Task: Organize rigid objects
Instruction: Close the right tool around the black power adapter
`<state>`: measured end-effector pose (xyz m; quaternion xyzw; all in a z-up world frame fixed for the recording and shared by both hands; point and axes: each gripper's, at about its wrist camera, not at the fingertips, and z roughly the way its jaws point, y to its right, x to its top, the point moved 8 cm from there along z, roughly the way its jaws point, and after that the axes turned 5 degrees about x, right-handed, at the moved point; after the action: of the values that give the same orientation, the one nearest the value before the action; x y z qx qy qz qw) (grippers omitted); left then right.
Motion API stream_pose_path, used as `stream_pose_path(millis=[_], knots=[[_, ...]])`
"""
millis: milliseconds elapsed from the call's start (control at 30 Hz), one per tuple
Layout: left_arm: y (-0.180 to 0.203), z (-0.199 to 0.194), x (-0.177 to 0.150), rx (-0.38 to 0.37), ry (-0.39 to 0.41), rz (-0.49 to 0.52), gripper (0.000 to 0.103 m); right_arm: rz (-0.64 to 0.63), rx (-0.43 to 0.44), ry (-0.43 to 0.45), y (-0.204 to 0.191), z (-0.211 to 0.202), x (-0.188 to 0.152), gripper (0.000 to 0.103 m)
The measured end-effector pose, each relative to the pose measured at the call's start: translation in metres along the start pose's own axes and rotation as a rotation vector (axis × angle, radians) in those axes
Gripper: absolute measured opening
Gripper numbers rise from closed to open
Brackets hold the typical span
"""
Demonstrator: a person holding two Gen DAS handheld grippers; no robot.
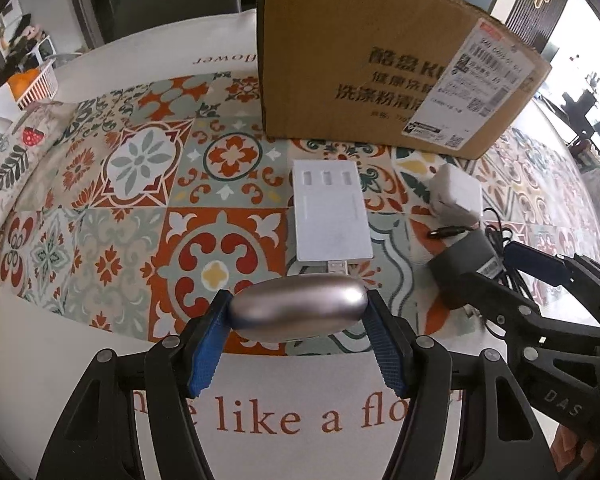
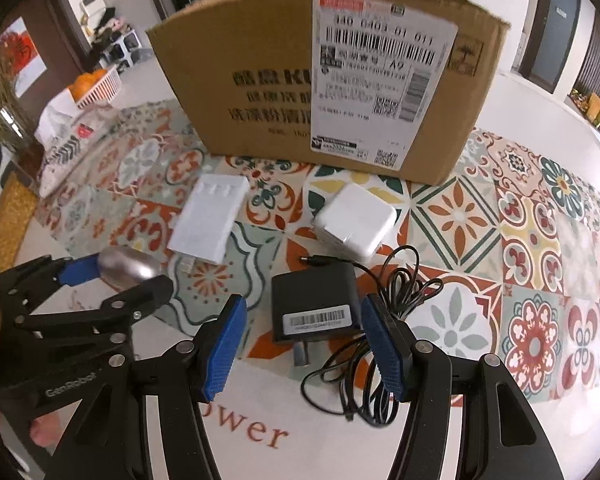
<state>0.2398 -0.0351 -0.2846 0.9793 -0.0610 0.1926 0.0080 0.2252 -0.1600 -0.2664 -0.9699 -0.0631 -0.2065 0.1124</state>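
My left gripper is shut on a smooth silver oval object and holds it just above the patterned cloth; it also shows in the right wrist view. My right gripper is open, its blue pads either side of a black power adapter with a coiled black cable. A flat white rectangular device and a white square charger lie in front of a large cardboard box.
The cloth is tile-patterned with a white lettered border. A white basket with oranges and a patterned pouch lie at the far left. The right gripper's arm reaches in beside the adapter.
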Motion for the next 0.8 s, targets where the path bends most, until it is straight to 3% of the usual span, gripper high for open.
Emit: stream_pose_path(millis=[500, 633, 800], knots=[[-0.016, 0.015, 0.003, 0.051, -0.010, -0.018, 0.065, -0.091, -0.049, -0.048, 0.000, 0.034, -0.001, 0.064], [-0.018, 0.015, 0.003, 0.072, -0.004, -0.011, 0.065, -0.077, -0.071, -0.046, 0.004, 0.038, -0.004, 0.056], [-0.018, 0.013, 0.003, 0.081, -0.001, 0.004, 0.065, -0.053, -0.064, -0.028, 0.006, 0.031, -0.009, 0.056]])
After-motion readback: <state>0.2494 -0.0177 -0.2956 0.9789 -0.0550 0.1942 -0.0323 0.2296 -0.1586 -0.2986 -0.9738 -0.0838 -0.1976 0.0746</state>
